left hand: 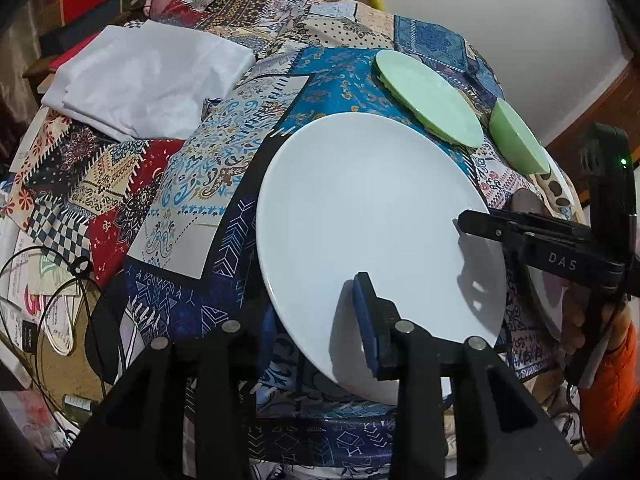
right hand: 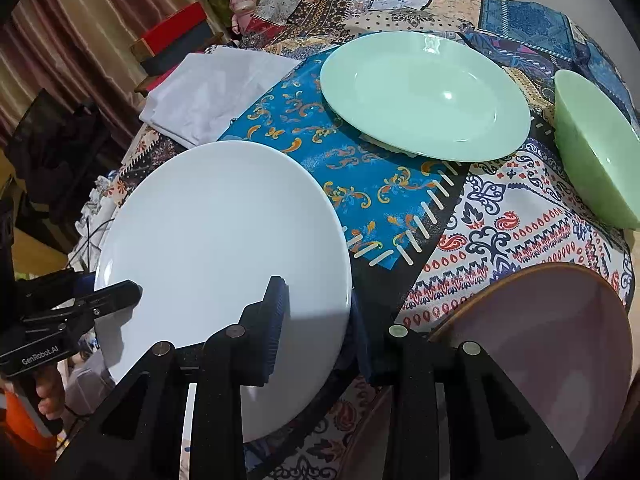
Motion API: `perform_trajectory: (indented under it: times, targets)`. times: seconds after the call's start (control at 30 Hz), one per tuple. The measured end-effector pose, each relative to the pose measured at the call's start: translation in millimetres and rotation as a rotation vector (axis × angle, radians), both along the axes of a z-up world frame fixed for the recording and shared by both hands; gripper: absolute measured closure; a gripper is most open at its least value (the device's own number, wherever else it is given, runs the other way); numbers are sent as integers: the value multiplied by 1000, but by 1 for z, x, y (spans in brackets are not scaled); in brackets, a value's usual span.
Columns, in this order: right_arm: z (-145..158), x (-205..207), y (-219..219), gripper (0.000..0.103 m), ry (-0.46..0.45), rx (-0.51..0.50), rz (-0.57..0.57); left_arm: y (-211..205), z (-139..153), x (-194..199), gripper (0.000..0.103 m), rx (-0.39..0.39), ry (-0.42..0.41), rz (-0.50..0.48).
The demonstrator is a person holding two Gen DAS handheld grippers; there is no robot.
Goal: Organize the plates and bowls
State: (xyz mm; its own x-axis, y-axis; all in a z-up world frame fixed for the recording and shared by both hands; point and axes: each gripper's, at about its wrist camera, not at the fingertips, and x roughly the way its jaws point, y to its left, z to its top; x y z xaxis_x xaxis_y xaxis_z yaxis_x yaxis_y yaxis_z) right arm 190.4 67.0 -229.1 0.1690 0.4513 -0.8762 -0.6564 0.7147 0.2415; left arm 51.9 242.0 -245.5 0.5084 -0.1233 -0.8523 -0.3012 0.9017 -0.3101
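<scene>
A large white plate (left hand: pixel 372 216) (right hand: pixel 224 240) is held tilted above the patchwork tablecloth. My left gripper (left hand: pixel 320 336) clamps its near rim, one finger on top and one beneath. My right gripper (right hand: pixel 320 332) (left hand: pixel 480 226) clamps the opposite rim the same way. A mint green plate (right hand: pixel 424 96) (left hand: pixel 428 96) lies flat behind it. A green bowl (right hand: pixel 596 160) (left hand: pixel 520 140) stands at the right. A pinkish plate with a brown rim (right hand: pixel 552 336) (left hand: pixel 528 204) lies at the near right.
A folded white cloth (left hand: pixel 148 80) (right hand: pixel 216 96) lies at the table's far left. Red and dark boxes (right hand: pixel 176 36) and a pink rabbit toy (right hand: pixel 242 0) stand beyond the table. Cables (left hand: pixel 60 320) and papers lie below its left edge.
</scene>
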Motion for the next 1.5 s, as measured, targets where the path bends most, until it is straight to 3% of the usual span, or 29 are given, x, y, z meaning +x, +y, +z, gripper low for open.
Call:
perform_trajectory:
  times: [0.2,0.47,0.97,1.5]
  targets:
    - [7,-5,-8,74,-17,27,-28,0,10,-1,68,-21,-15,22]
    - [25,-9,-25,75,-75,73,-62,-11,34,4,68,31,-79,13]
    - [63,-14,-87,74,-171,139,-182,-61,73,25,68,53,-167,-88]
    - [63,-21,-153,75,-190,161,-285,-127,80,43,68,58,-164,-199]
